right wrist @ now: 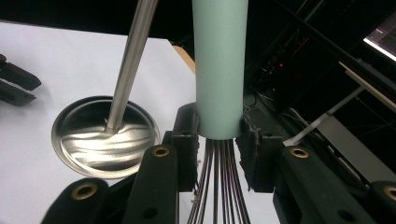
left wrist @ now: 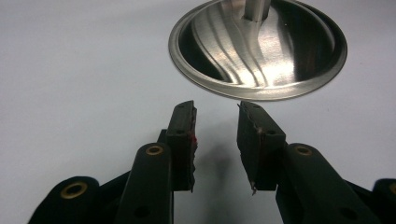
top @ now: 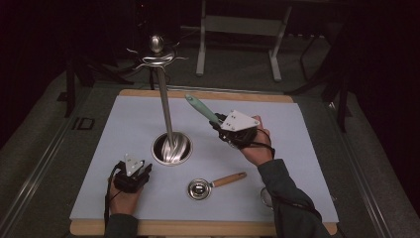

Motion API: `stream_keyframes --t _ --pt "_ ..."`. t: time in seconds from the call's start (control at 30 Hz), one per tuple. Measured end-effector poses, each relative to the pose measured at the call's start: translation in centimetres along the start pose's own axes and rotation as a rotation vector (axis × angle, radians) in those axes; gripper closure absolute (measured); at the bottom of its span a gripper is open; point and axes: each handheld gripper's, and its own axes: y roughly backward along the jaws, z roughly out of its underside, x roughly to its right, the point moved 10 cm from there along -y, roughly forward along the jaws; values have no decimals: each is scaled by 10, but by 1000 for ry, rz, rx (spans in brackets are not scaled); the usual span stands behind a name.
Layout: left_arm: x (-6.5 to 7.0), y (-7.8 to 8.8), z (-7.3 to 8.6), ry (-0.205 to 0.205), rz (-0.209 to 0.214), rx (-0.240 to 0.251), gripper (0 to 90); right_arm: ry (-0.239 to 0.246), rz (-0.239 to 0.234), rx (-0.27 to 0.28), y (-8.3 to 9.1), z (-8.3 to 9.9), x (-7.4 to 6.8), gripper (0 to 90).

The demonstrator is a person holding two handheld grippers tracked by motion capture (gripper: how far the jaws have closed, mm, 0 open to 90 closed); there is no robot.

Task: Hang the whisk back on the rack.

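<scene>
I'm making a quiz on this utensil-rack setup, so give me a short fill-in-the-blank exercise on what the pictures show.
1. The right hand-held gripper is clamped on a whisk whose handle is pale ____.
2. The left hand-held gripper has its jaws apart, holding ____.
3. The small metal cup lying on the white mat has a ____ handle.
4. The pole of the steel stand rises from a round ____ base.

Missing words: green; nothing; wooden; metal

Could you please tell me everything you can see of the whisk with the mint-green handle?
The whisk with the mint-green handle has a smooth, round, matte handle, plastic by the look, and thin dark wires fanning out below it. The right gripper clamps the handle's lower end between its black pads. It hangs tilted above the white table mat, handle pointing up toward the tall steel utensil stand.
</scene>
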Motion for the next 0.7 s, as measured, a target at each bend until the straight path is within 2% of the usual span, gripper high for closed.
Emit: stream_keyframes --t 0.7 --pt "0 0 0 0 -1 -4 671 32 11 53 10 -35 4 693"
